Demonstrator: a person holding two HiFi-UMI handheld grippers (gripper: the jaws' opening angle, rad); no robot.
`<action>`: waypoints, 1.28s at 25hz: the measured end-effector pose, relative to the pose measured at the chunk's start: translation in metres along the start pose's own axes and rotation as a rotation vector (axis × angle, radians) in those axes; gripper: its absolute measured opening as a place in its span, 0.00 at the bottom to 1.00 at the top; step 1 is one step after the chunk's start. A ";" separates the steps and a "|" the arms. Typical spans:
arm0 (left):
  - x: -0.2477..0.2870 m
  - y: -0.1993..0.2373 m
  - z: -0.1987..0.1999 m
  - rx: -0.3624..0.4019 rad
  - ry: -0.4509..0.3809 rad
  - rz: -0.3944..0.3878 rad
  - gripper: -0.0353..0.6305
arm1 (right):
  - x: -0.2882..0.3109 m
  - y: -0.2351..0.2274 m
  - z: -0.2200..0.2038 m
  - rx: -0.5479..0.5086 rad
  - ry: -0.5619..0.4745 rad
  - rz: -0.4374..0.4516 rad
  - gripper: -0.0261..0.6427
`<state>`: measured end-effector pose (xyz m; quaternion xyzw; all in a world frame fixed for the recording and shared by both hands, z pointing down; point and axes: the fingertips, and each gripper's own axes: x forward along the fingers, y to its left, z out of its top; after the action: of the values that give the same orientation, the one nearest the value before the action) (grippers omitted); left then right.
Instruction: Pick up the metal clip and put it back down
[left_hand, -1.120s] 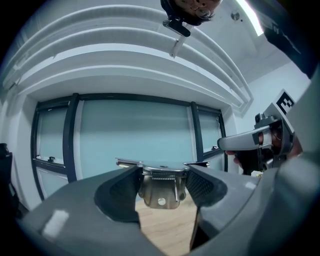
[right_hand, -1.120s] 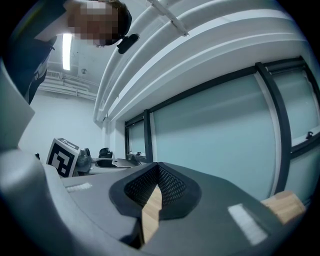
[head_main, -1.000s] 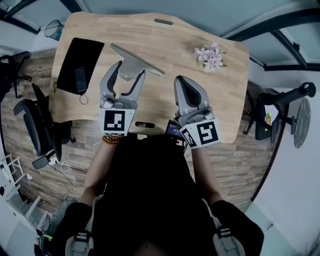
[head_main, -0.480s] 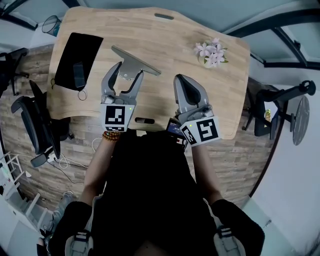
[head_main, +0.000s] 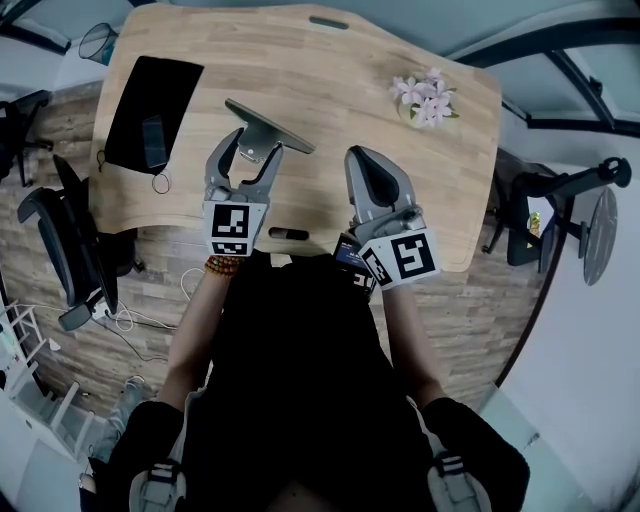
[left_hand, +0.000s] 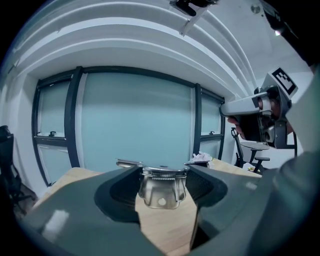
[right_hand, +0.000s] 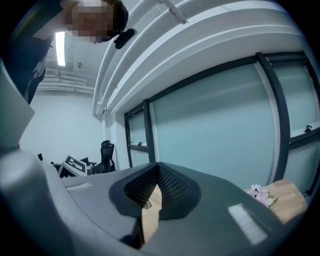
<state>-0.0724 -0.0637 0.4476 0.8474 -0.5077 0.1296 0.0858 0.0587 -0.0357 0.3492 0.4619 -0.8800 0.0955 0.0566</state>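
Observation:
The metal clip, a silver lever clip on a long flat bar, lies on the wooden table left of centre. My left gripper is open, one jaw on each side of the clip's body. In the left gripper view the clip stands upright between the two dark pads, close to both; my left gripper shows no squeeze on it. My right gripper hovers over bare wood to the right, shut and empty. In its own view my right gripper has its tips together.
A black mat with a phone on it lies at the table's left end. Pink flowers sit at the far right. Office chairs stand left of the table and another chair right. A wire bin stands at the far left corner.
My left gripper has slid forward along the table, so the clip's body now sits between its open jaws. The right gripper has barely moved.

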 end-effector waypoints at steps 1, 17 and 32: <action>0.000 0.000 -0.005 -0.003 0.009 -0.001 0.50 | 0.000 0.001 -0.002 0.002 0.004 0.001 0.07; 0.008 -0.003 -0.076 -0.037 0.142 -0.036 0.50 | 0.006 0.006 -0.018 0.015 0.052 0.002 0.07; 0.021 -0.006 -0.149 -0.053 0.280 -0.062 0.50 | 0.015 0.005 -0.032 0.026 0.097 -0.003 0.07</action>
<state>-0.0776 -0.0370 0.5959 0.8338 -0.4674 0.2305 0.1823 0.0465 -0.0380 0.3831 0.4587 -0.8741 0.1291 0.0935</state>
